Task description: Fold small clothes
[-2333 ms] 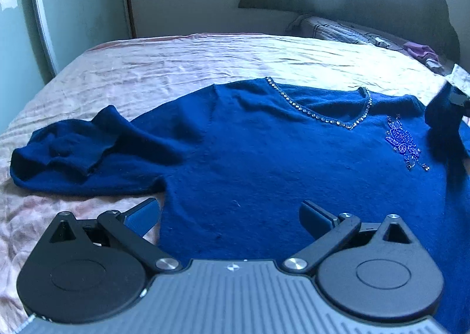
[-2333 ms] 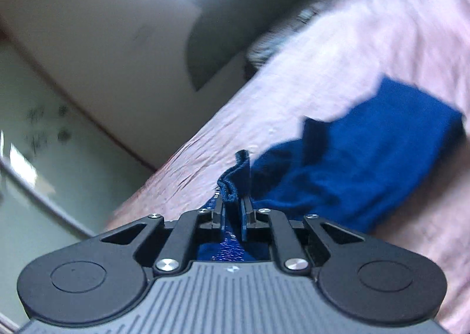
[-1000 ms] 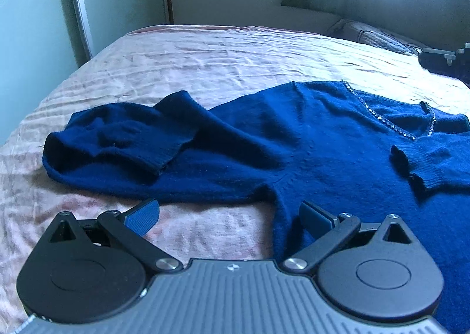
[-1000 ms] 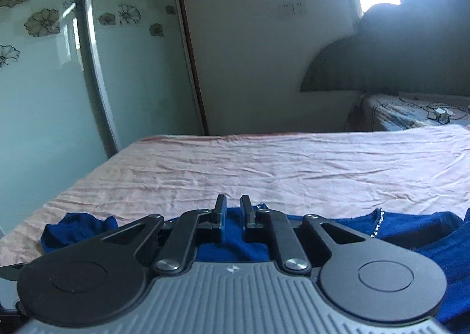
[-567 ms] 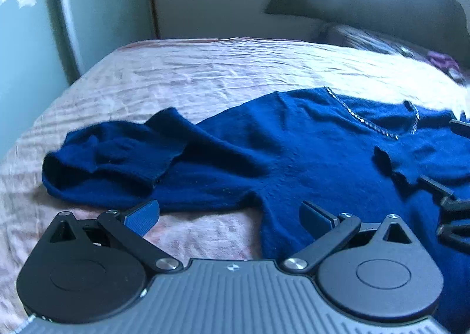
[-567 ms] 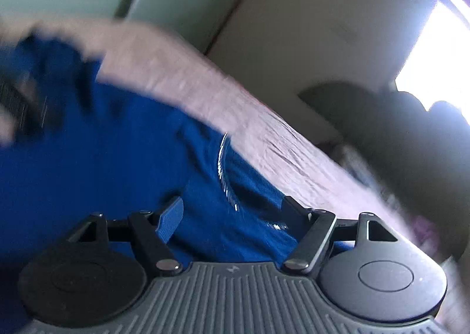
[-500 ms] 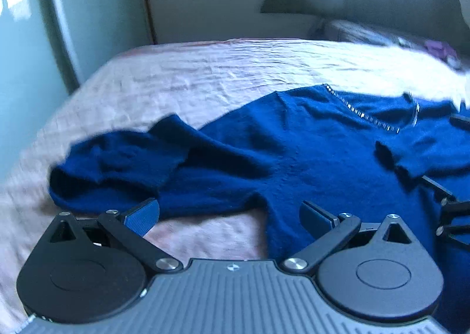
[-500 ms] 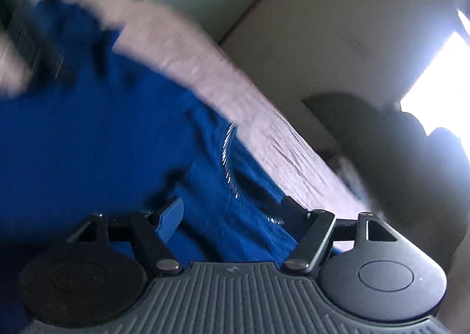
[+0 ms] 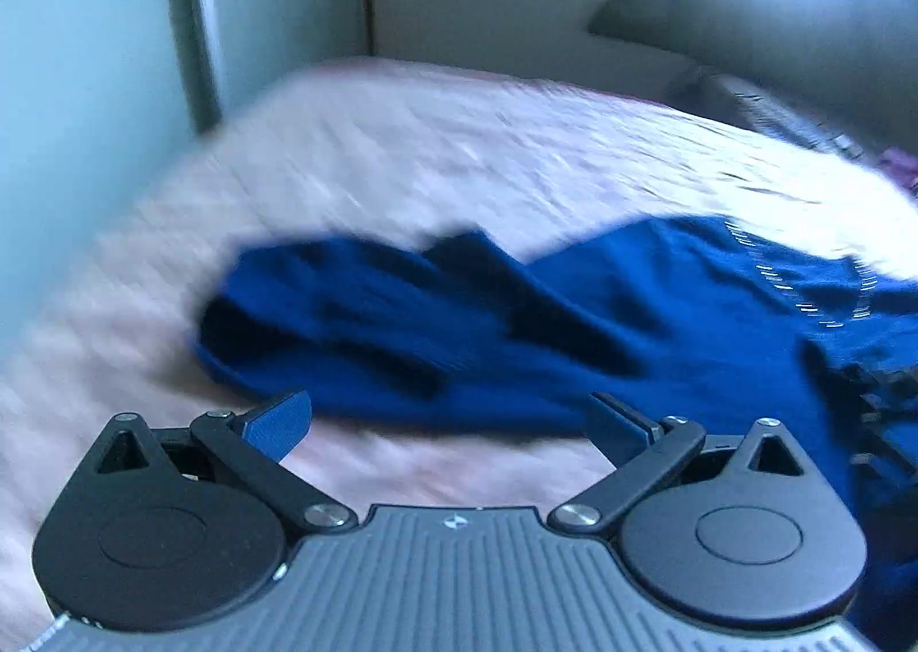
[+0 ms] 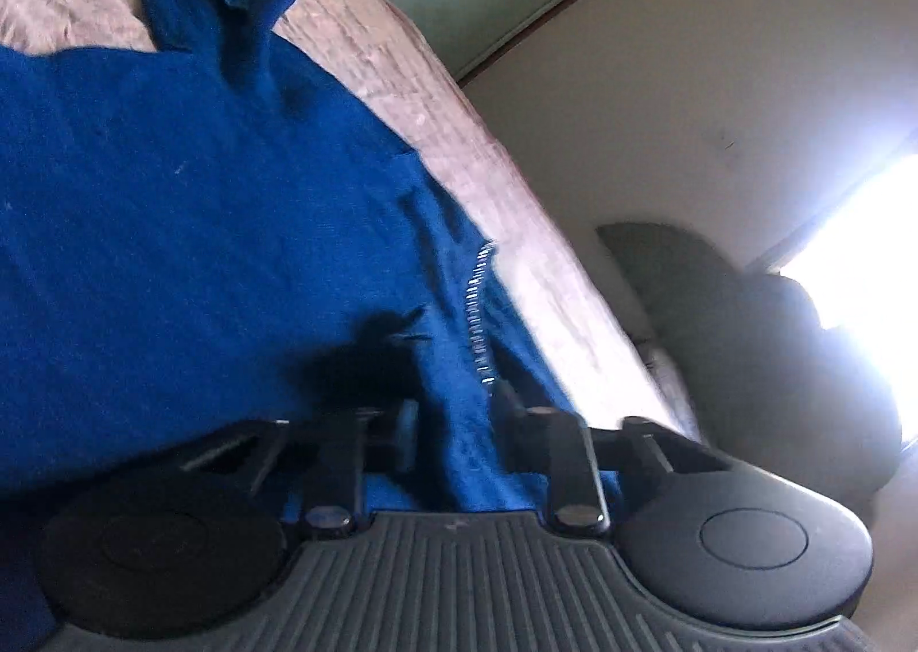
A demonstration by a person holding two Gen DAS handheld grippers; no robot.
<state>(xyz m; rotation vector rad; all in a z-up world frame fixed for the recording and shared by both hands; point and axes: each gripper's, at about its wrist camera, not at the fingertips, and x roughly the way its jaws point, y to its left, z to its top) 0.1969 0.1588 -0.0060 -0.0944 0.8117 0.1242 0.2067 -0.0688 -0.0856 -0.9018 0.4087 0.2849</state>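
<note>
A dark blue sweater (image 9: 660, 319) with a beaded neckline (image 9: 803, 302) lies spread on the pink bedspread (image 9: 459, 153). Its left sleeve (image 9: 344, 308) lies crumpled at the left. My left gripper (image 9: 450, 417) is open and empty, low over the bed just in front of that sleeve. In the right wrist view the sweater (image 10: 201, 193) fills the left half, with the neckline (image 10: 479, 319) in the middle. My right gripper (image 10: 453, 422) sits low on the cloth by the neckline, its jaws partly closed with blue fabric between them; the frame is blurred.
A pale green wardrobe door (image 9: 86, 78) stands left of the bed. A dark headboard (image 9: 774, 32) and a pillow (image 9: 774, 107) are at the far end. A bright window (image 10: 860, 216) glares at the right.
The right gripper let go of the sleeve, opened, swung down to the neckline, and its jaws have now come closer together. The left gripper moved left toward the crumpled sleeve.
</note>
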